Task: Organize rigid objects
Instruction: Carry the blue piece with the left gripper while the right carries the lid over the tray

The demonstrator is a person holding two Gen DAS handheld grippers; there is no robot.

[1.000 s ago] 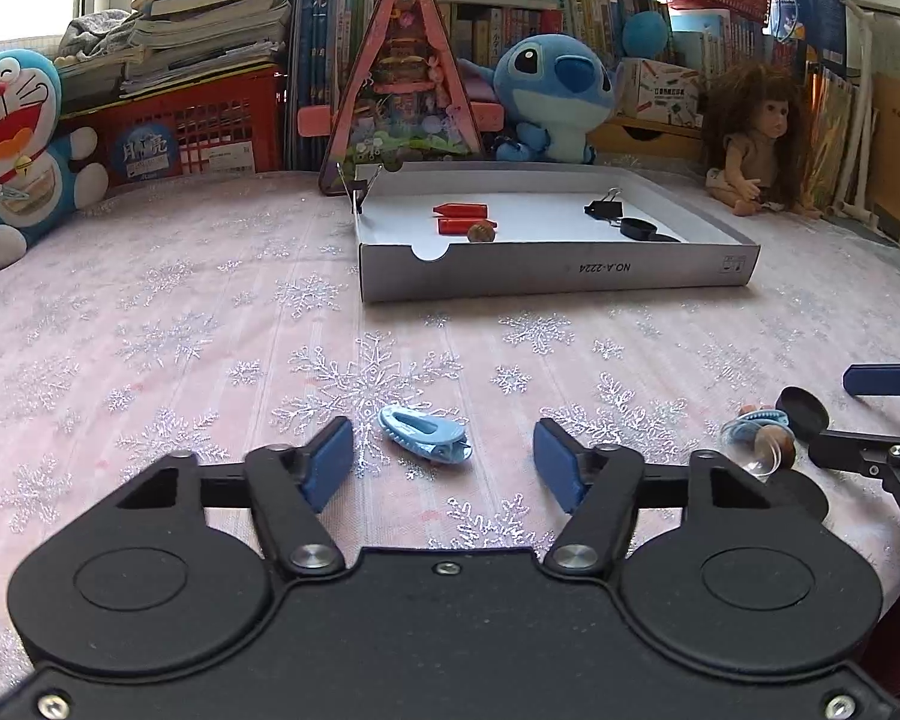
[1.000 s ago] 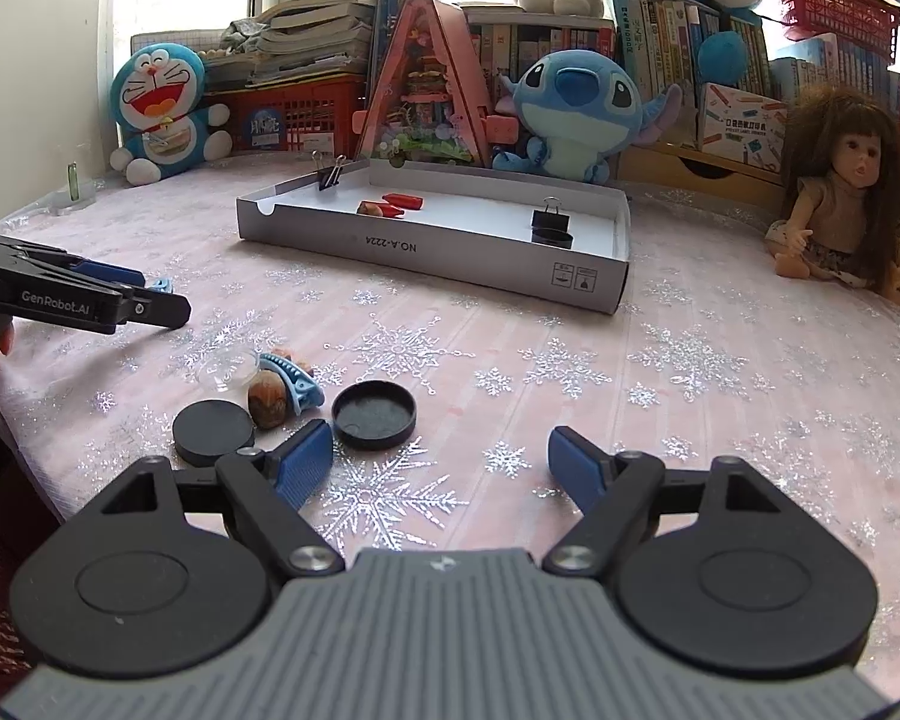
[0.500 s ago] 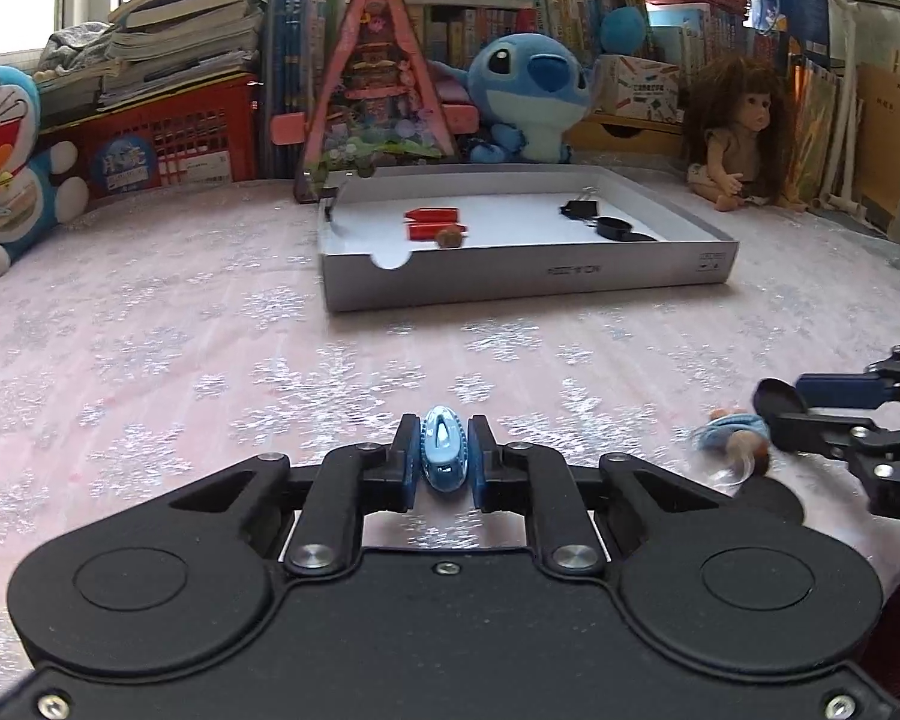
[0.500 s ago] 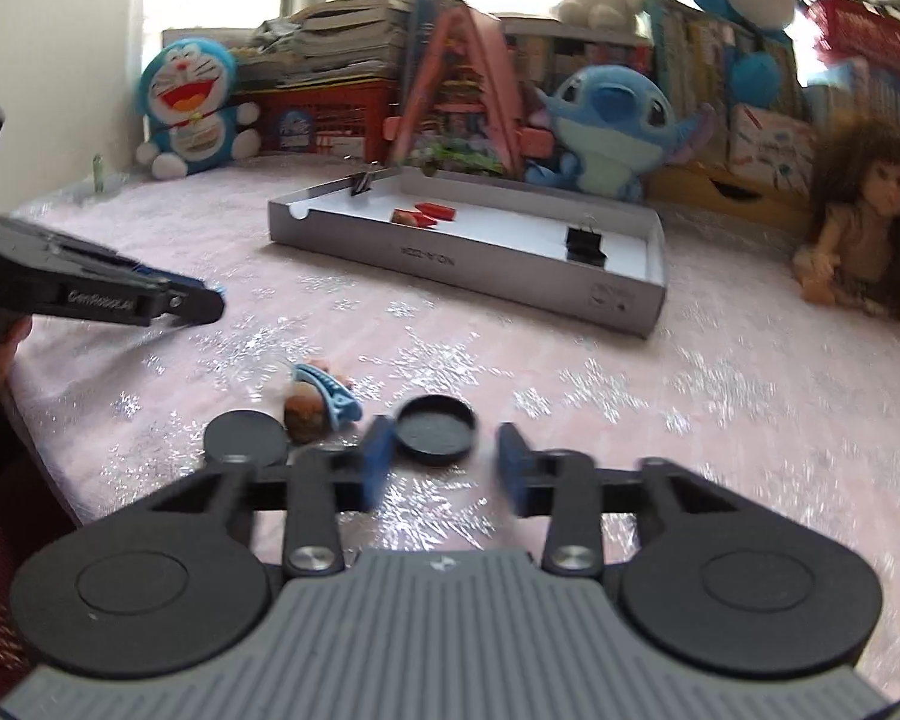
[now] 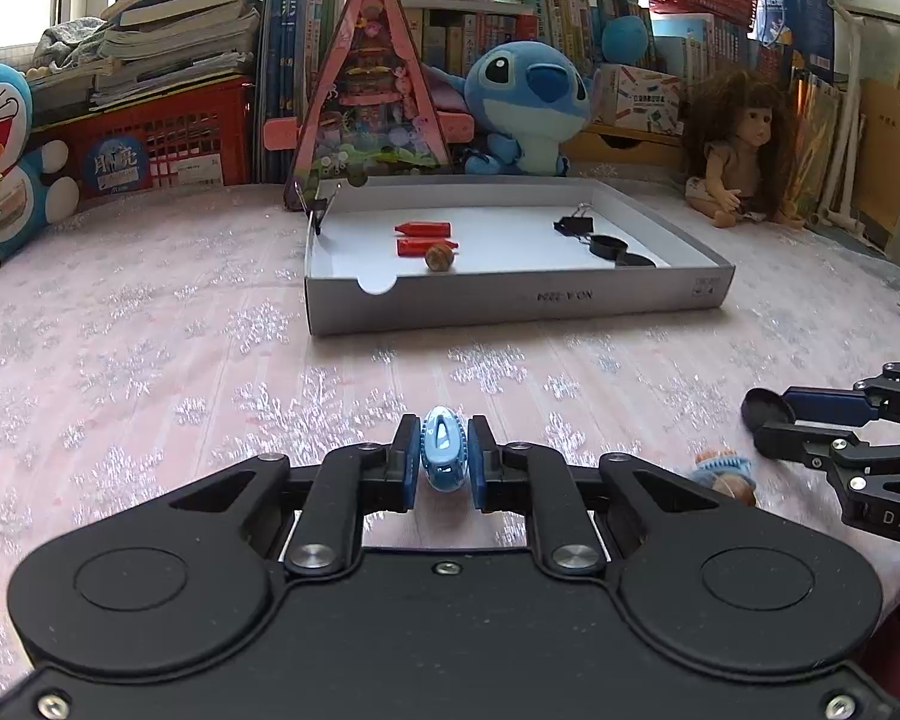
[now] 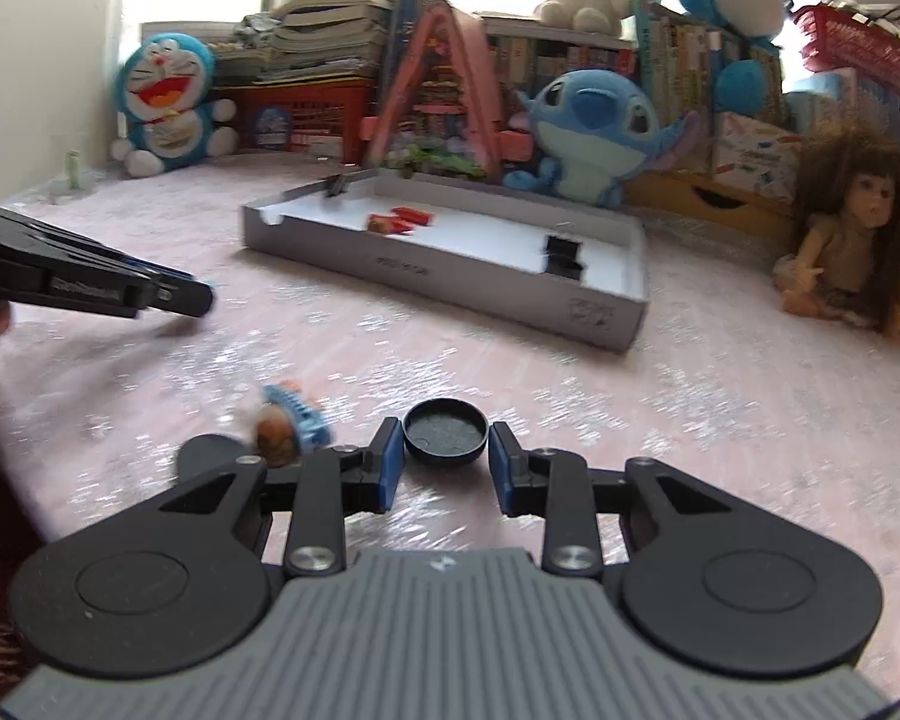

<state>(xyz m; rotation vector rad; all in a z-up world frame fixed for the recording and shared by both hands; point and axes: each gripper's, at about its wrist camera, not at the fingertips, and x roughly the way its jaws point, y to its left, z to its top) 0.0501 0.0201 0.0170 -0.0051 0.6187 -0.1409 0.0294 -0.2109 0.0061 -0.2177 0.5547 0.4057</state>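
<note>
Left wrist view: left gripper fingers are narrow, clamped on a small blue oval clip that stands on edge between the pads, over the pink snowflake worktop. Both grippers' jaws have just closed. Beyond the fingertips, well apart, lies a shallow grey box; its near wall carries print that reads upside down, roughly "NO.A-2224". Inside it: two red pieces, a brown nut-like item, a black binder clip.

Right wrist view: right gripper fingers are pressed on either side of a round black cap, open side up. Just left of the fingers lie a small blue-hatted figure and a second black disc. Lettering on the left gripper's side is too blurred to read.
</note>
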